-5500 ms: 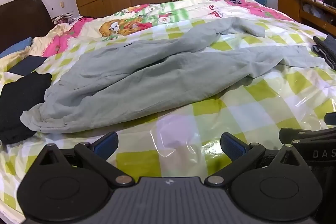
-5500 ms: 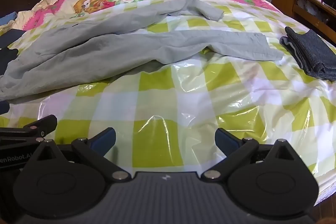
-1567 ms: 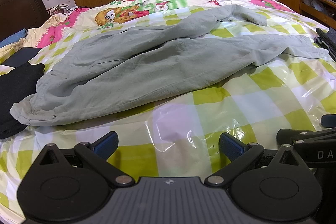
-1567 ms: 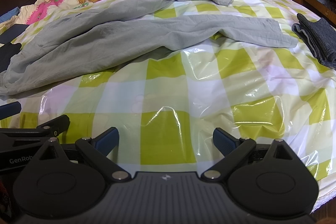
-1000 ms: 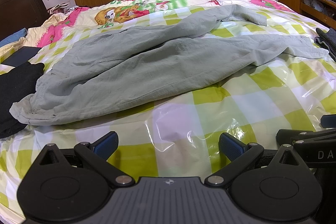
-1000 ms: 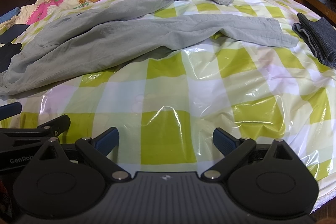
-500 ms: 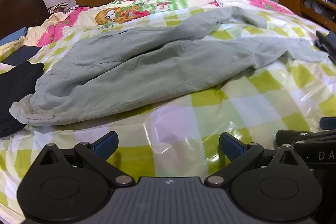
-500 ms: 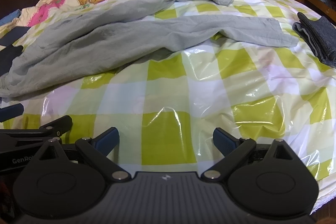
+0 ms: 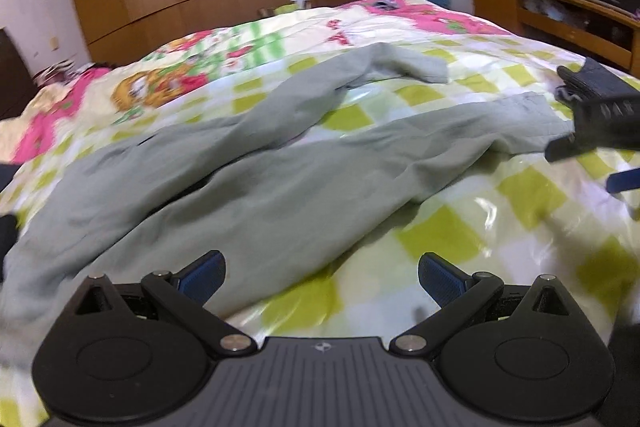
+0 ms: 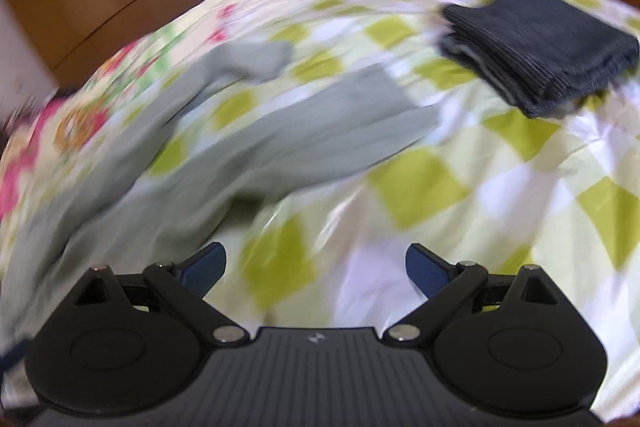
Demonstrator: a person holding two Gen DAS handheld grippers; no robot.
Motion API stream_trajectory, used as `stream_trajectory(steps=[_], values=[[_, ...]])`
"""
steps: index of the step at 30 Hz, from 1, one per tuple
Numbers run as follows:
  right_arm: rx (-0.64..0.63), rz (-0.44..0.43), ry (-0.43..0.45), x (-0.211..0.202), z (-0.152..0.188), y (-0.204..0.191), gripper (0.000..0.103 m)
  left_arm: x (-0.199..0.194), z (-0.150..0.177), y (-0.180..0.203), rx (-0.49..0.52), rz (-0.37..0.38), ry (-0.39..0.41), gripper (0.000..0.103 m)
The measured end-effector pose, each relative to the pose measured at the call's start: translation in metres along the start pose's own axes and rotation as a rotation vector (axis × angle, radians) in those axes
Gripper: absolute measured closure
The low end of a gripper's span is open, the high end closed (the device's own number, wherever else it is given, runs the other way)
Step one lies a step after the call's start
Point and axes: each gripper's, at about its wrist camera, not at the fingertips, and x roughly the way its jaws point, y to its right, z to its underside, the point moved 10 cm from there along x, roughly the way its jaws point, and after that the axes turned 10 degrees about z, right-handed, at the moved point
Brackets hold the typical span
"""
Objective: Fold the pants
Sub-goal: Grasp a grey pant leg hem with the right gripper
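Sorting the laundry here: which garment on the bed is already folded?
The dark grey garment, a neat stacked block near the bed's right edge. The light grey-green pants lie spread out and rumpled.

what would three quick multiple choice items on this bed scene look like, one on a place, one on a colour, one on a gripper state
1. Where does the folded dark garment lie?
A. on top of the pants
B. on the bed, apart from the pants, past the leg ends
C. on the floor

2. What colour are the pants?
A. grey-green
B. red
C. white

3. How does the left gripper stand?
A. shut on the pants
B. shut on nothing
C. open, holding nothing

Key: 1 B, bare checked cover separates them; 2 A, the cloth reads pale grey-green; 3 C, its blue pads sit wide apart over the cloth edge.
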Motion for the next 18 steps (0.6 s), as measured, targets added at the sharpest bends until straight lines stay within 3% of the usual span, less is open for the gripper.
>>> stream_trajectory(steps=[8, 9, 10, 11, 12, 13, 15, 18], values=[[0.241, -0.062, -0.034, 0.057, -0.049, 0.012, 0.008, 0.05, -0.023, 0.014, 0.042, 0.031, -0.028, 0.0], [0.246, -0.054, -0.036, 0.061, -0.052, 0.011, 0.018, 0.053, -0.023, 0.016, 0.041, 0.033, -0.032, 0.0], [0.253, -0.045, -0.035, 0.062, -0.054, 0.013, 0.038, 0.056, -0.024, 0.017, 0.041, 0.034, -0.035, 0.0], [0.268, -0.043, -0.042, 0.064, -0.055, 0.016, 0.05, 0.057, -0.024, 0.019, 0.04, 0.037, -0.038, 0.0], [0.3, -0.066, -0.063, 0.066, -0.055, 0.021, 0.076, 0.058, -0.023, 0.021, 0.042, 0.042, -0.04, 0.0], [0.342, -0.101, -0.091, 0.068, -0.052, 0.027, 0.092, 0.058, -0.023, 0.023, 0.047, 0.045, -0.041, 0.0], [0.409, -0.138, -0.123, 0.067, -0.047, 0.041, 0.096, 0.059, -0.022, 0.027, 0.064, 0.048, -0.041, 0.0], [0.412, -0.155, -0.121, 0.055, -0.042, 0.054, 0.092, 0.06, -0.024, 0.032, 0.091, 0.049, -0.032, 0.0]])
